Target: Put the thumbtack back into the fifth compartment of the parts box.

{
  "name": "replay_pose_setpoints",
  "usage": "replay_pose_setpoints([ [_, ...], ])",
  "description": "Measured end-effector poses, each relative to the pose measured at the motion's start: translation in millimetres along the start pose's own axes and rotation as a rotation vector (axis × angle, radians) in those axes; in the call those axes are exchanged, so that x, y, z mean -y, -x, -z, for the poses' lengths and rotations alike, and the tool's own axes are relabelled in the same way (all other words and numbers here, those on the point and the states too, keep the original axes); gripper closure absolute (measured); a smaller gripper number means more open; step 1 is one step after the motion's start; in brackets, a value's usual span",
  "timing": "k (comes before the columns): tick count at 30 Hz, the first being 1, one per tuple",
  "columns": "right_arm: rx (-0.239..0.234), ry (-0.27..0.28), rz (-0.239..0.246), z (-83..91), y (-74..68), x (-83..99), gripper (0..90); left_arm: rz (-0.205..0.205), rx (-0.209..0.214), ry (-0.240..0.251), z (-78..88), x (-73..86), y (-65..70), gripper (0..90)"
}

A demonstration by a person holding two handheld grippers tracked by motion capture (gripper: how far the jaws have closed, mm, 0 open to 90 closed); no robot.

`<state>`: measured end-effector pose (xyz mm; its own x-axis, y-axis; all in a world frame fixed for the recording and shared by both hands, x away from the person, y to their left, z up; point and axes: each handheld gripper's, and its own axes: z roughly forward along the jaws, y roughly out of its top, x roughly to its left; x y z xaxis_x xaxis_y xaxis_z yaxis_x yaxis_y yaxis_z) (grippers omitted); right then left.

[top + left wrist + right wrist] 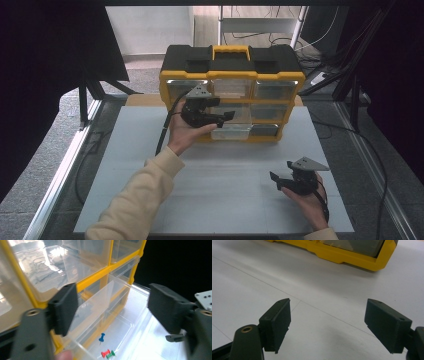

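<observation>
Centrally along the far edge of the white tabletop (215, 170), a yellow and black organiser case (232, 75) is stood upright, with its clear drawers faced toward the person. A yellow carry handle (231, 50) is seen on its black top. From the lower row of the case, one clear drawer (231, 131) is pulled out toward the near edge of the tabletop.

The left gripper (227, 117) is held by the left hand (186, 131) just in front of the case, at the level of the pulled-out drawer. Its jaws are spread wide apart and nothing is clamped between them. In the left gripper view, the left gripper (112, 308) is looked along from behind, and the open drawer (105, 322) is seen between and beyond the jaws. On the drawer floor a blue pushpin (101, 337) is seen, and nearer the camera a red pushpin (105, 353) and a green pushpin (111, 354) are laid touching each other.

The right gripper (278, 179) is held by the right hand (311, 200) near the near right corner of the tabletop, well apart from the case. In the right gripper view, the jaws of the right gripper (327, 322) are seen wide apart over bare white tabletop (319, 290), with nothing held, and the yellow bottom edge of the case (352, 257) is seen beyond them.
</observation>
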<state>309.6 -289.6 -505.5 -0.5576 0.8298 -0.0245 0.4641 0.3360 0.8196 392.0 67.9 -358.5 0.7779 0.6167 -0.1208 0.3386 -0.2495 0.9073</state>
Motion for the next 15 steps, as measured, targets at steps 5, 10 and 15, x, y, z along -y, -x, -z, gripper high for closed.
replay_pose_setpoints([
  [5,0.0,0.003,-0.006,-0.5,1.0,-0.4,21.4,-0.008,0.001,-0.016,15.8,5.8,2.0,13.8],
  [10,-0.004,0.009,-0.005,0.2,0.4,-0.9,21.5,-0.002,-0.003,-0.008,29.5,15.4,4.3,13.3],
  [15,-0.008,0.008,-0.006,1.2,-0.2,-0.4,21.5,-0.006,-0.025,-0.022,48.4,32.2,5.9,13.8],
])
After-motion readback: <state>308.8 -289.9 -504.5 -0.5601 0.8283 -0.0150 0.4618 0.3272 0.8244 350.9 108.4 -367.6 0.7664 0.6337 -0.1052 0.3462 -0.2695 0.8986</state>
